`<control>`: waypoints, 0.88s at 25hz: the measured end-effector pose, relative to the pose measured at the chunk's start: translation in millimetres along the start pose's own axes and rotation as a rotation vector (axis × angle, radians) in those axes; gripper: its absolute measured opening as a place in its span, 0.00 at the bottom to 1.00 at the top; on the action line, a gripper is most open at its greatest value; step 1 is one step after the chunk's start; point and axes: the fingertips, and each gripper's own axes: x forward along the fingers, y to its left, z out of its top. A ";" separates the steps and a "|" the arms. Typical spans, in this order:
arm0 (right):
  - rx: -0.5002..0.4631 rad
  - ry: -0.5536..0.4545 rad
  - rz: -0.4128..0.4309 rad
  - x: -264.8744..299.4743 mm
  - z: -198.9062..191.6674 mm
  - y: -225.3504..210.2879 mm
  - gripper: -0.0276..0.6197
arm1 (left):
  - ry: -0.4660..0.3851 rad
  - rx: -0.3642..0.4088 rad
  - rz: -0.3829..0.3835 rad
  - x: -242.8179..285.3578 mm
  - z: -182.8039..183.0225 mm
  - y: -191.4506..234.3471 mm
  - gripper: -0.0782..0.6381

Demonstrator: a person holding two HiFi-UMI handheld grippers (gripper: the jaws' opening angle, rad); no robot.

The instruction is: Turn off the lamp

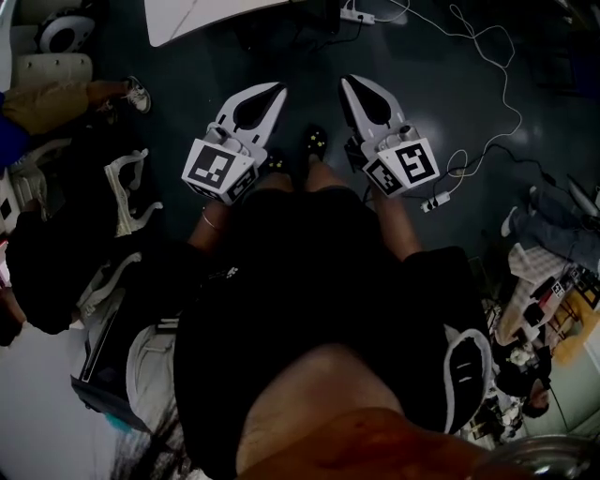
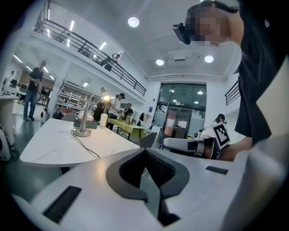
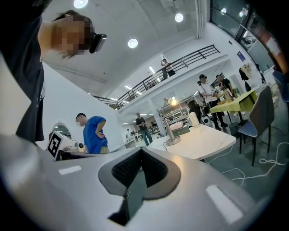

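Observation:
The desk lamp [image 2: 83, 128] stands on a white table [image 2: 54, 146], some way ahead of my left gripper [image 2: 145, 151]. It has a round metal base, a thin stem and a lit head [image 2: 106, 97]. In the right gripper view the lamp [image 3: 171, 137] stands on the same table [image 3: 203, 142], far beyond my right gripper [image 3: 141, 151]. Both grippers are shut with nothing between their pads. In the head view the left gripper [image 1: 274, 94] and the right gripper [image 1: 352, 86] are held side by side over the dark floor, near the table's corner [image 1: 202, 17].
White cables [image 1: 487, 66] and a power strip [image 1: 436, 201] lie on the floor to the right. A grey chair [image 3: 259, 122] and a green table [image 2: 124, 125] stand past the white table. A person in blue [image 3: 94, 133] and other people stand around the hall.

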 end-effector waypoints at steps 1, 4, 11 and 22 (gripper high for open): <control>0.002 0.003 0.009 0.4 0.2 -4.8 0.04 | -0.002 -0.004 0.005 4.3 0.0 -0.8 0.12; 0.004 0.005 0.037 1.0 -0.3 -18.1 0.04 | 0.003 -0.002 0.018 17.8 0.8 -6.4 0.12; -0.002 0.037 0.072 13.1 -2.4 -30.0 0.04 | 0.051 -0.019 -0.001 29.7 0.4 -13.3 0.12; 0.017 0.046 0.064 44.4 -11.7 -22.0 0.04 | 0.123 -0.052 -0.057 21.1 -6.6 16.5 0.12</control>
